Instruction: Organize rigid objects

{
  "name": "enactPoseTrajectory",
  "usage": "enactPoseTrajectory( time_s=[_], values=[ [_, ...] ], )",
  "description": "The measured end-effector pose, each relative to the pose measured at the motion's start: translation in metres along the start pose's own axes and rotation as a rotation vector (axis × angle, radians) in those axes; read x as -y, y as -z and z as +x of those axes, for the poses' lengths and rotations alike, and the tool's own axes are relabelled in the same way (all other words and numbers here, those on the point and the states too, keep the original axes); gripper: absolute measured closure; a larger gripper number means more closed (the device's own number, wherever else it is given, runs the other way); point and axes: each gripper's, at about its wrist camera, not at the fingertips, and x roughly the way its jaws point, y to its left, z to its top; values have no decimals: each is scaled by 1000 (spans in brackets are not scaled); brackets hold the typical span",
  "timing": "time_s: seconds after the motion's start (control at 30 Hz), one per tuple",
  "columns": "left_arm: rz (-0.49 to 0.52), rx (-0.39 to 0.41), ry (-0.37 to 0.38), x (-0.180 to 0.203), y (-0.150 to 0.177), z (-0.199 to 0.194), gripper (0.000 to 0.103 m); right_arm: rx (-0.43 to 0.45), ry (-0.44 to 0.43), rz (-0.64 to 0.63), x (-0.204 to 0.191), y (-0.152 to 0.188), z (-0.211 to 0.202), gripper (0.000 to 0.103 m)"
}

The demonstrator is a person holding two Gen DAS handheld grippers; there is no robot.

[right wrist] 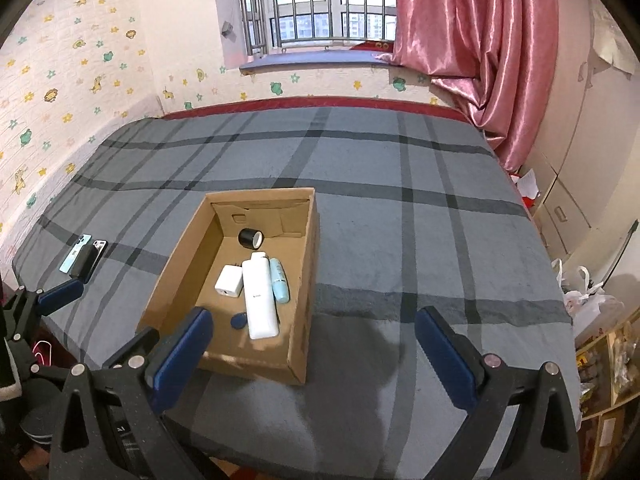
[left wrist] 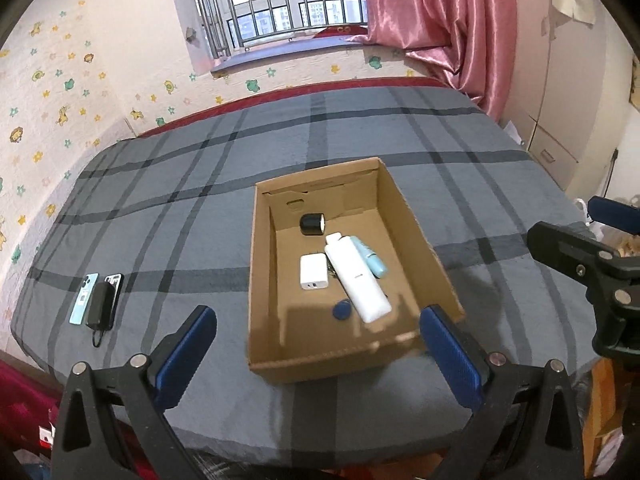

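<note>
An open cardboard box rests on the grey plaid bed. Inside lie a black cylinder, a white charger, a long white device, a light blue tube and a small blue tag. Left of the box lie a light blue phone, a dark phone and a black power bank. My left gripper hangs open before the box's near wall. My right gripper is open, near the box's right front corner. Both hold nothing.
The bed meets a sticker-covered wall at left and back. A barred window and pink curtain lie beyond. A white wardrobe, plastic bags and shelves stand right of the bed.
</note>
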Motion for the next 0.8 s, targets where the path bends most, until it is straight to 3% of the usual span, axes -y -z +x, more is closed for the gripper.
enactPoseTrajectory(
  time_s=[0.8],
  values=[
    [47,9,17,17,17,-12,0,36,28,-14,-2,16,-22,0]
  ],
)
